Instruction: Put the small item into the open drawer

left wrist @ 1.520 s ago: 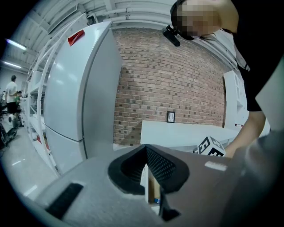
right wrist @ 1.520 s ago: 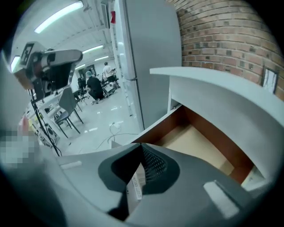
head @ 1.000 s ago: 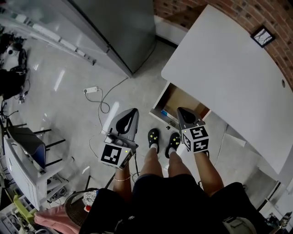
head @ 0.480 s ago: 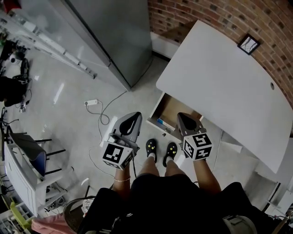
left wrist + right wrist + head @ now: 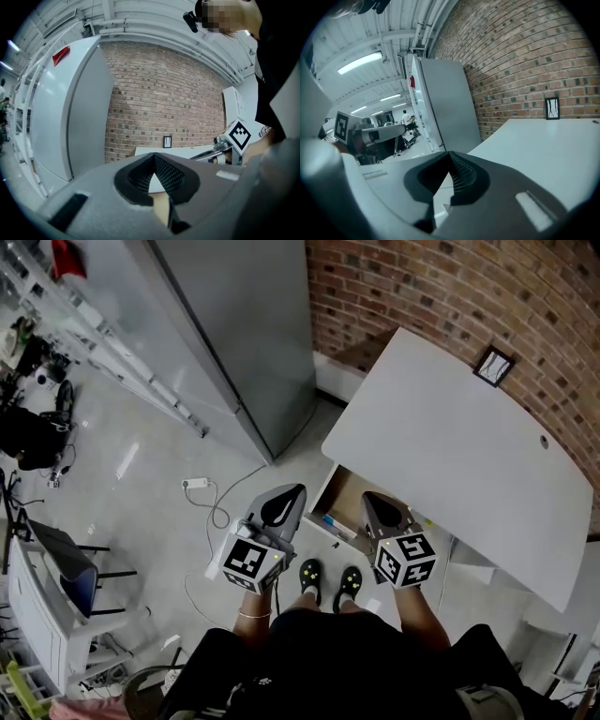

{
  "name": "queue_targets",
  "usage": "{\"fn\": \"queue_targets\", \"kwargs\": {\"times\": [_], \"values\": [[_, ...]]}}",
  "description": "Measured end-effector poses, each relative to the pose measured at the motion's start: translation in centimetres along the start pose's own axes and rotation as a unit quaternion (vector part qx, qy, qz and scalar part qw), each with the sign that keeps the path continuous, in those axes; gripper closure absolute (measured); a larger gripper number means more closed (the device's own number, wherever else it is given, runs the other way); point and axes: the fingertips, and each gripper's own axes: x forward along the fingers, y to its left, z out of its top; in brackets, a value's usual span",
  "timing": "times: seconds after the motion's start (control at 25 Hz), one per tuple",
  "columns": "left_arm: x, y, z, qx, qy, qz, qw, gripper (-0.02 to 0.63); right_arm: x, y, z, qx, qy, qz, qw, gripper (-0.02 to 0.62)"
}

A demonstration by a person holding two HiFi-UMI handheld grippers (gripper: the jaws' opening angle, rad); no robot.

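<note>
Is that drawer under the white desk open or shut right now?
Open. The drawer juts out from under the white desk, its brown inside showing from above, with a small blue item lying in it.

This is a workshop-style lab, shown by its brick wall [image 5: 450,296], concrete floor [image 5: 141,512] with a trailing power strip [image 5: 195,484], ceiling strip lights [image 5: 358,62] and equipment shelves [image 5: 37,615].

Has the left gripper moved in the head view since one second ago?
Yes. Against the power strip on the floor, the left gripper now sits farther up the picture and closer to the open drawer.
</note>
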Motion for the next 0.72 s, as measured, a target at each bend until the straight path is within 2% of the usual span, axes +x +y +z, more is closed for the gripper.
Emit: {"fn": "queue_targets", "kwargs": {"times": [0.36, 0.72], "values": [[0.0, -0.4, 2.2, 0.014, -0.016, -0.01, 0.9997, 0.607, -1.5, 0.3, 3.3, -0.011, -0.032, 0.0, 0.999, 0.584], [0.6, -1.2, 2.6, 0.021, -0.017, -0.025, 0.9993, 0.607, -2.2, 0.0, 3.6, -0.017, -0.035, -0.013, 0.999, 0.584]]}}
